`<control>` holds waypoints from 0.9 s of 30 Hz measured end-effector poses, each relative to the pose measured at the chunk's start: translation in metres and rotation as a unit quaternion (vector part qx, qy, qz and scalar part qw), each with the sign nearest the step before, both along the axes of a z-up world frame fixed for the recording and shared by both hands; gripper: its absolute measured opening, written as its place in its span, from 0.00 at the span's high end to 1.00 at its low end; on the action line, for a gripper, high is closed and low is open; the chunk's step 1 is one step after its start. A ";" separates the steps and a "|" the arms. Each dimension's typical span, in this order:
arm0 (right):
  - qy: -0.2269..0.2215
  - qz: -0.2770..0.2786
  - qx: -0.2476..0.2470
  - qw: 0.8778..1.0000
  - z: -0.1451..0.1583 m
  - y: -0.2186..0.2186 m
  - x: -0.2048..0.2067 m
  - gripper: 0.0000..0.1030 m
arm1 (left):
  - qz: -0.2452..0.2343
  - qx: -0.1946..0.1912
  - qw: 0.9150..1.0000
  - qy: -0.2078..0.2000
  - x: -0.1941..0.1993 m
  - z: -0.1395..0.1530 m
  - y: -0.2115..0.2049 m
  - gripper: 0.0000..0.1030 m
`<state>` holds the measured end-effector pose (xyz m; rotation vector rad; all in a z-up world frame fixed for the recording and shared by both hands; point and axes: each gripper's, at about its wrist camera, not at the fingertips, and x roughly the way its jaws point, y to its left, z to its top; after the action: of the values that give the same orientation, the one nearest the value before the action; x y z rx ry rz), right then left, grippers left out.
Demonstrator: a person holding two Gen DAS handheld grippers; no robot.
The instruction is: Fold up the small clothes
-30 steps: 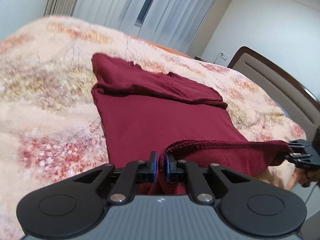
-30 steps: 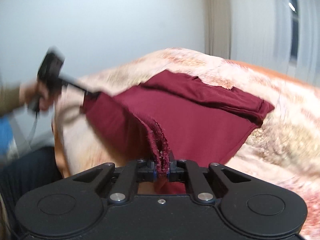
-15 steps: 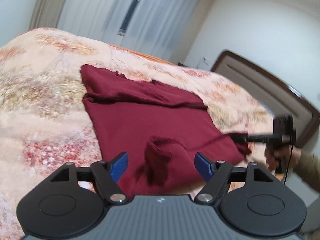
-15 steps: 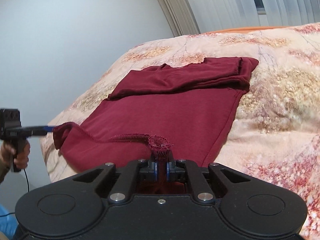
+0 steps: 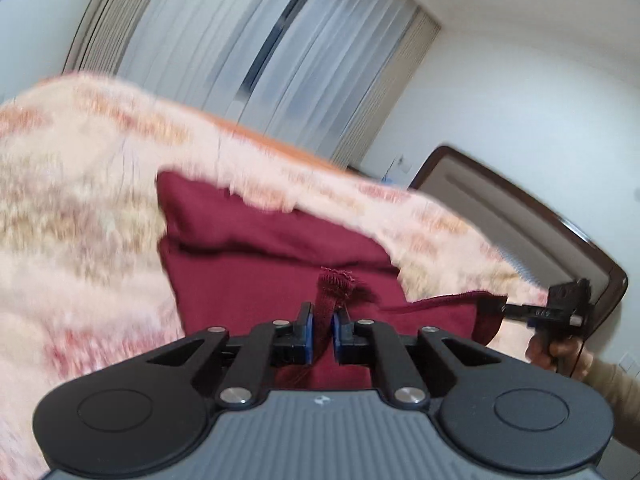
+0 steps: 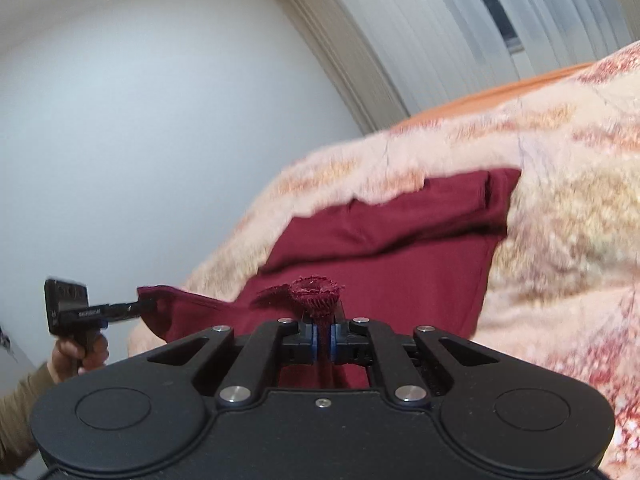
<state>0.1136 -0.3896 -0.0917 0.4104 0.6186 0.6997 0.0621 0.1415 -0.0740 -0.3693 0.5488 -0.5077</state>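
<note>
A dark red garment (image 5: 260, 280) lies flat on the flowered bed cover (image 5: 80, 220), its far end folded over. My left gripper (image 5: 322, 312) is closing its jaws on a bunch of the near frayed hem, which is pinched between the blue pads. Off to the right, my right gripper (image 5: 496, 306) holds the hem's other corner, and the edge hangs stretched between the two. In the right wrist view my right gripper (image 6: 324, 320) is closing tighter on a gathered tuft of the garment (image 6: 400, 264). At far left there, my left gripper (image 6: 148, 303) pinches the opposite corner.
The bed cover (image 6: 560, 240) spreads wide on both sides of the garment. A padded headboard (image 5: 520, 216) stands at the right, with curtains (image 5: 260, 60) and a white wall behind. A person's hand (image 5: 560, 354) and olive sleeve carry the right gripper.
The left gripper opened, let the hem drop, then shut again on a bunched part of it. Both grippers have lifted and the right one has rolled upright, drawing the hem taut.
</note>
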 end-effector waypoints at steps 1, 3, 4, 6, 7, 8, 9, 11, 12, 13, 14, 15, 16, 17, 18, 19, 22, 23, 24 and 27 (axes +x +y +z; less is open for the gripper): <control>-0.002 -0.001 -0.015 1.000 0.000 0.002 0.002 0.95 | 0.003 0.011 1.000 0.003 0.004 -0.001 0.001 0.91; 0.018 -0.002 -0.030 0.999 -0.009 0.004 0.011 0.95 | 0.012 0.025 0.999 0.037 0.018 -0.017 0.003 0.91; 0.031 -0.003 -0.029 0.999 -0.015 0.005 0.014 0.95 | 0.016 0.013 0.998 0.057 0.026 -0.027 0.006 0.91; 0.046 -0.005 -0.029 0.999 -0.025 0.007 0.017 0.95 | 0.017 -0.008 0.997 0.075 0.032 -0.043 0.008 0.92; 0.052 -0.007 -0.026 0.998 -0.029 0.008 0.018 0.95 | 0.019 -0.014 0.997 0.079 0.035 -0.049 0.009 0.92; 0.055 -0.007 -0.023 0.998 -0.031 0.008 0.018 0.95 | 0.020 -0.022 0.996 0.082 0.036 -0.052 0.010 0.92; 0.056 -0.006 -0.023 0.998 -0.033 0.009 0.018 0.95 | 0.019 -0.029 0.996 0.082 0.037 -0.055 0.011 0.92; 0.059 -0.006 -0.023 0.998 -0.036 0.011 0.020 0.95 | 0.019 -0.035 0.995 0.086 0.041 -0.058 0.011 0.92; 0.060 -0.007 -0.021 0.998 -0.036 0.010 0.021 0.95 | 0.018 -0.036 0.995 0.086 0.043 -0.059 0.012 0.92; 0.060 -0.009 -0.019 0.998 -0.036 0.010 0.022 0.95 | 0.019 -0.036 0.996 0.084 0.046 -0.058 0.013 0.92; 0.059 -0.014 -0.013 0.998 -0.034 0.008 0.023 0.95 | 0.018 -0.038 0.996 0.078 0.046 -0.055 0.013 0.92; 0.057 -0.017 -0.003 0.998 -0.031 0.006 0.023 0.95 | 0.015 -0.041 0.997 0.069 0.047 -0.050 0.013 0.92; 0.052 -0.019 0.007 0.998 -0.027 0.004 0.023 0.95 | 0.012 -0.045 0.997 0.059 0.048 -0.044 0.013 0.92; 0.046 -0.019 0.015 0.999 -0.022 0.002 0.024 0.95 | 0.009 -0.050 0.998 0.049 0.049 -0.038 0.013 0.92; 0.040 -0.020 0.020 0.999 -0.017 0.001 0.025 0.95 | 0.007 -0.054 0.998 0.040 0.050 -0.032 0.013 0.92; 0.034 -0.021 0.022 0.999 -0.012 0.001 0.027 0.95 | 0.007 -0.058 0.998 0.031 0.054 -0.026 0.014 0.92; 0.021 -0.027 0.031 0.999 0.002 -0.001 0.041 0.95 | 0.012 -0.068 0.998 0.011 0.072 -0.012 0.017 0.92; 0.017 -0.028 0.030 0.999 0.006 -0.001 0.047 0.95 | 0.013 -0.070 0.997 0.006 0.081 -0.008 0.018 0.92; 0.013 -0.029 0.030 0.999 0.010 -0.001 0.052 0.95 | 0.014 -0.073 0.997 0.002 0.089 -0.005 0.019 0.92; 0.005 -0.032 0.029 0.999 0.019 -0.002 0.075 0.95 | 0.016 -0.069 0.997 -0.005 0.119 0.003 0.019 0.92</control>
<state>0.1882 -0.3911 -0.0729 0.4852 0.5929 0.6569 0.1813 0.1601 -0.0715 -0.5060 0.4978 -0.5188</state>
